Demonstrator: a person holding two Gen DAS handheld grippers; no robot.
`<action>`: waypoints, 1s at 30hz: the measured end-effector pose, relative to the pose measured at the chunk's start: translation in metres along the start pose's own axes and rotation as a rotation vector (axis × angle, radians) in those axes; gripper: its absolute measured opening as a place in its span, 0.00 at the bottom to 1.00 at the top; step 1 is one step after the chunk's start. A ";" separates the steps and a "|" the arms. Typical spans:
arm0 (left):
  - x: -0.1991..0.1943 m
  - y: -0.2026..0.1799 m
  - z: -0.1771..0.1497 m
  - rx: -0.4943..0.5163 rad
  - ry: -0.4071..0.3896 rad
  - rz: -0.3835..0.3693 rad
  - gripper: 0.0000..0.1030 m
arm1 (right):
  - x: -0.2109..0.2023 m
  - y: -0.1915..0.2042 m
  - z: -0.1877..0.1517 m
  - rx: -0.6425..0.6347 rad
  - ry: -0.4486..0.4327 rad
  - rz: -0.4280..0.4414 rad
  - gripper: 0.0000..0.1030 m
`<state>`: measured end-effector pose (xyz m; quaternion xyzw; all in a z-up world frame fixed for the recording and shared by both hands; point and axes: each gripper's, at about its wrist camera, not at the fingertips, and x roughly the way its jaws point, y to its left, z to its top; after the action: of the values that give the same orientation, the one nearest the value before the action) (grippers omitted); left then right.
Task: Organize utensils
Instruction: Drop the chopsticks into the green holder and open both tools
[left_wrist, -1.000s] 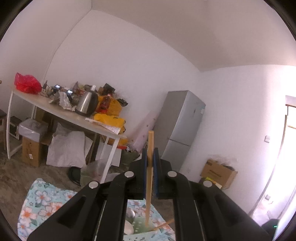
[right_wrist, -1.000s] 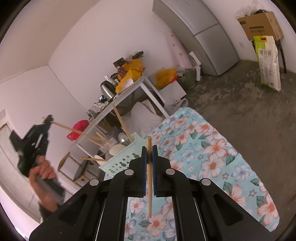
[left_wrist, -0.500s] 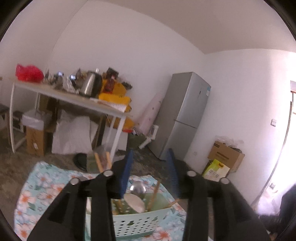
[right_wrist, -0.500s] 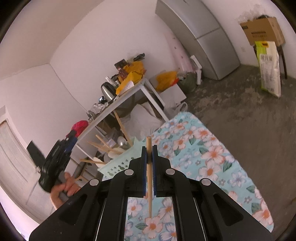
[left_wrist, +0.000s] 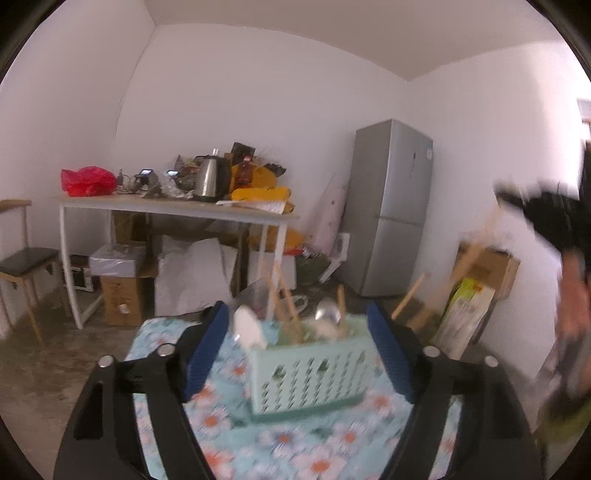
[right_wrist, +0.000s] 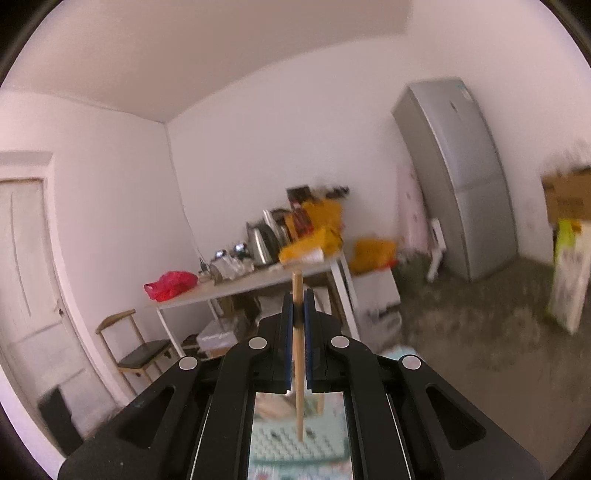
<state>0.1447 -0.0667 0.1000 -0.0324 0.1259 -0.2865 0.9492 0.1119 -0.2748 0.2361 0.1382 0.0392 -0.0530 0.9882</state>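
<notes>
Since a second ago the left gripper (left_wrist: 295, 350) has let its chopstick go and dropped low, its jaws opening with nothing between them; the basket (left_wrist: 310, 373) stands just ahead. Clamped mid-shaft in the right gripper (right_wrist: 297, 321), a chopstick (right_wrist: 297, 354) hangs upright above that basket; light, stiff, slippery wood; ample room overhead, crowded handles inside.

Left hand-held gripper (left_wrist: 295, 343): jaws opening, nothing gripped between the blue pads. Right hand-held gripper (right_wrist: 297, 317): pointing level, jaws clamped on a wooden chopstick (right_wrist: 297, 354).
</notes>
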 end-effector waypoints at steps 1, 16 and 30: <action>-0.002 0.000 -0.006 0.010 0.011 0.009 0.78 | 0.006 0.005 0.002 -0.019 -0.006 -0.002 0.03; -0.023 -0.009 -0.054 0.022 0.068 0.093 0.94 | 0.101 0.017 -0.063 -0.177 0.109 -0.058 0.08; -0.013 -0.005 -0.052 -0.011 0.109 0.187 0.95 | 0.007 0.012 -0.090 -0.096 0.196 -0.046 0.56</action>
<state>0.1176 -0.0633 0.0530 -0.0101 0.1814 -0.1976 0.9633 0.1141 -0.2393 0.1524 0.0940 0.1411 -0.0601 0.9837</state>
